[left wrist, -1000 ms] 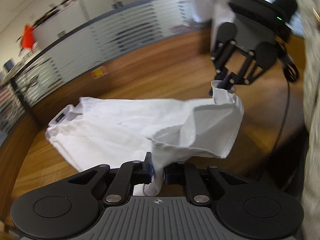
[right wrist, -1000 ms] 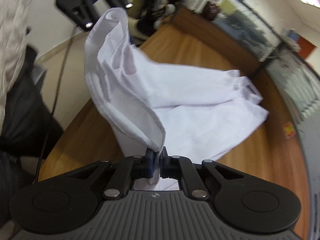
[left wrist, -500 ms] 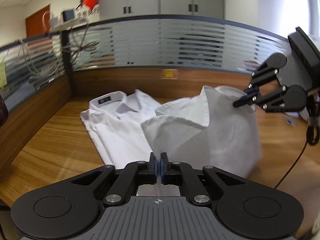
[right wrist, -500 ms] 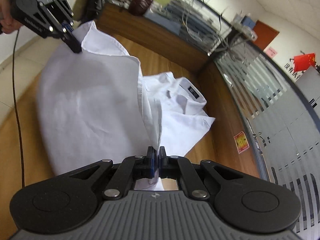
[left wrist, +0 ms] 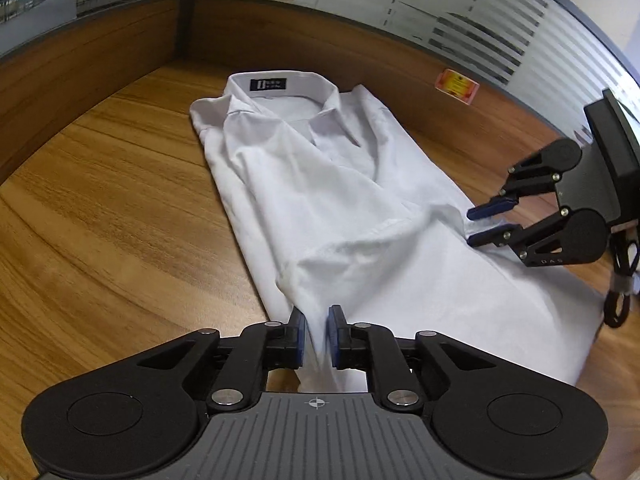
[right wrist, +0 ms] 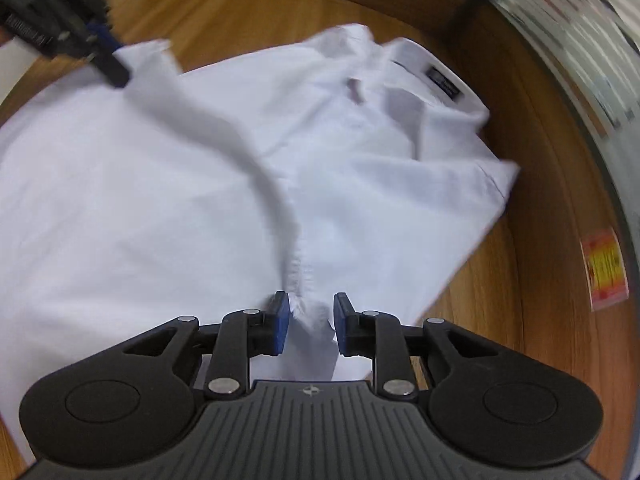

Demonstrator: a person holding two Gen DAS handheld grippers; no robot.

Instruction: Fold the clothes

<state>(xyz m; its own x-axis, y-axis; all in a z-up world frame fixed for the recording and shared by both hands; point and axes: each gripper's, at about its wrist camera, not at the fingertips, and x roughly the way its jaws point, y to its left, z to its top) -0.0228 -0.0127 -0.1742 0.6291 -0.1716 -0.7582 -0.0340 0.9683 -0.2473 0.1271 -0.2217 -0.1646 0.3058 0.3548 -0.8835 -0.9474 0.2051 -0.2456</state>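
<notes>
A white shirt (left wrist: pixel 340 200) lies folded lengthwise on the wooden table (left wrist: pixel 100 200), its collar and black label (left wrist: pixel 269 84) at the far end. My left gripper (left wrist: pixel 316 320) sits low over the shirt's near edge. Its jaws are opening, with a thin ridge of cloth loose between the blue pads. My right gripper (left wrist: pixel 471 227) is at the shirt's right edge, jaws also opening. In the right wrist view a crumpled hem of the shirt (right wrist: pixel 160 184) stands untouched between the right gripper's (right wrist: pixel 311 298) parted pads. There the left gripper (right wrist: pixel 108 60) is a blur at the far left corner.
A curved wooden partition with frosted glass (left wrist: pixel 460 20) rings the table's far side and bears a red and yellow sticker (left wrist: pixel 457 86). A black cable (left wrist: pixel 620 292) hangs from the right gripper. Bare wood lies left of the shirt.
Both grippers swung the lifted half of the shirt over and down onto the rest. Their jaws, shut on cloth before, now stand parted and the fabric lies flat.
</notes>
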